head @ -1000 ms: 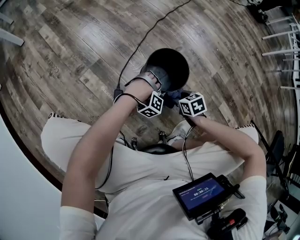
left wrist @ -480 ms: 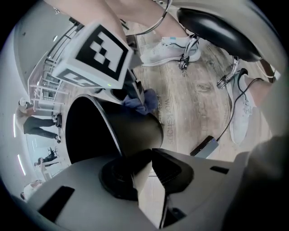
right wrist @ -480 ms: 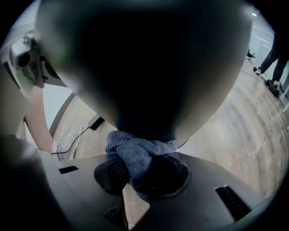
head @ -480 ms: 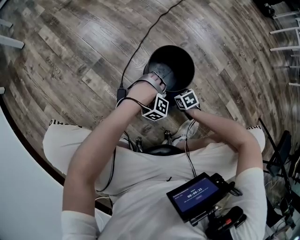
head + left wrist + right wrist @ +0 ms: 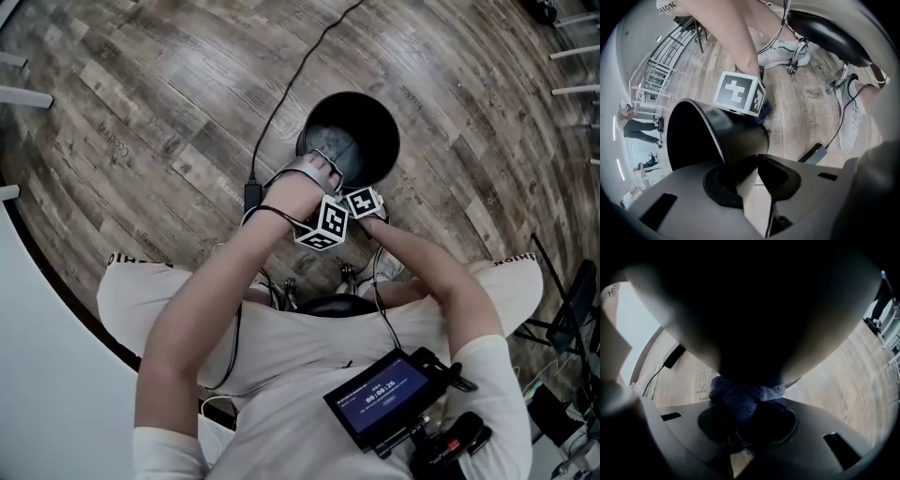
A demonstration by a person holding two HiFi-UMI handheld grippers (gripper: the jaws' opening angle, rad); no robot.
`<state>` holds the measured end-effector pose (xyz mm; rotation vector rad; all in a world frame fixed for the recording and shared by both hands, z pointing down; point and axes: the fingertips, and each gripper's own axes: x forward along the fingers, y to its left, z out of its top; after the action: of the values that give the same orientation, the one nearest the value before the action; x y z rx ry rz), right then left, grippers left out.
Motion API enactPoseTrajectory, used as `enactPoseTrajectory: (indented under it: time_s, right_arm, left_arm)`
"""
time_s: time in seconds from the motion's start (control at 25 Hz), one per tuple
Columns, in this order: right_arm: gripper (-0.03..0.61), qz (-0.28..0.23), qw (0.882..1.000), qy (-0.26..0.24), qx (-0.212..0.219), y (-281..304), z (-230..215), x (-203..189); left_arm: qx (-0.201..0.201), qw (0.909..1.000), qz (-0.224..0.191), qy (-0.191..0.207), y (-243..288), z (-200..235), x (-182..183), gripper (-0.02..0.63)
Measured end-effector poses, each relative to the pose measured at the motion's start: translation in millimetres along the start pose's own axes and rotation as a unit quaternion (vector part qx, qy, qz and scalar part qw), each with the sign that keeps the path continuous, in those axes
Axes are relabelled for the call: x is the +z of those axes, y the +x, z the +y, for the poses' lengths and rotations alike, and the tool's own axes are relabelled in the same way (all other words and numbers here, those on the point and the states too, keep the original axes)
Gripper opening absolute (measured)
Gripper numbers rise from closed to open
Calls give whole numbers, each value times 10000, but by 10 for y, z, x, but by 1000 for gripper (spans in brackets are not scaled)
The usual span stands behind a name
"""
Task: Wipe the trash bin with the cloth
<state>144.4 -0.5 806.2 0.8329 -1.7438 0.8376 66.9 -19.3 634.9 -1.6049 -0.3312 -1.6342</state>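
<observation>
A black round trash bin [image 5: 352, 131] stands on the wood floor in front of the seated person. My left gripper [image 5: 757, 164] is shut on its near rim [image 5: 323, 167], one jaw inside the bin and one outside. The right gripper [image 5: 744, 416] is shut on a bunched blue cloth [image 5: 740, 397]. It presses the cloth against the bin's dark outer wall [image 5: 754, 324], low on the near side. In the head view only the right gripper's marker cube [image 5: 362, 202] shows, beside the left one [image 5: 324, 223]. The left gripper view shows that cube [image 5: 738, 93] against the bin's wall [image 5: 726, 133].
A black cable with an adapter [image 5: 251, 195] runs over the floor left of the bin. The person's shoes [image 5: 785, 54] and a black stool seat [image 5: 825, 30] lie close behind the bin. White rails [image 5: 577, 52] stand at the far right. A small monitor [image 5: 384, 398] hangs at the person's chest.
The right gripper has slid down the bin's outer wall with the cloth; its cube now sits lower and smaller. The left gripper has kept its hold on the rim.
</observation>
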Motion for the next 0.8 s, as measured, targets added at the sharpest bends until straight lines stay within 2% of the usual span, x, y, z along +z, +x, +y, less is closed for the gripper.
enactPoseTrajectory:
  time_s: [0.24,0.48,0.56,0.64,0.68,0.8]
  right_arm:
    - [97,-44,9991,323,261,-247,32,103]
    - [97,-229,9963,524,639,-926,267,183]
    - [97,-250,9934,740,845,-1180,395,190]
    - [97,-280,9876,1099,1086,-1435,496,209]
    - [97,-316,9850,1221,1175,-1564,533,229]
    - [97,-562,9850,1094,1207,-1908,596,353]
  left_arm:
    - [7,10000,22,-76,5,7,5,103]
    - [21,9999,42,-121,18,-2,-5,104]
    - [59,9998,27,-175,26,-27,8,104]
    - [107,9996,-23,-256,34,-30,19,128]
    - [97,9995,-40,-305,35,-28,11,161]
    - [83,9992,68,-396,38,-15,-122,196]
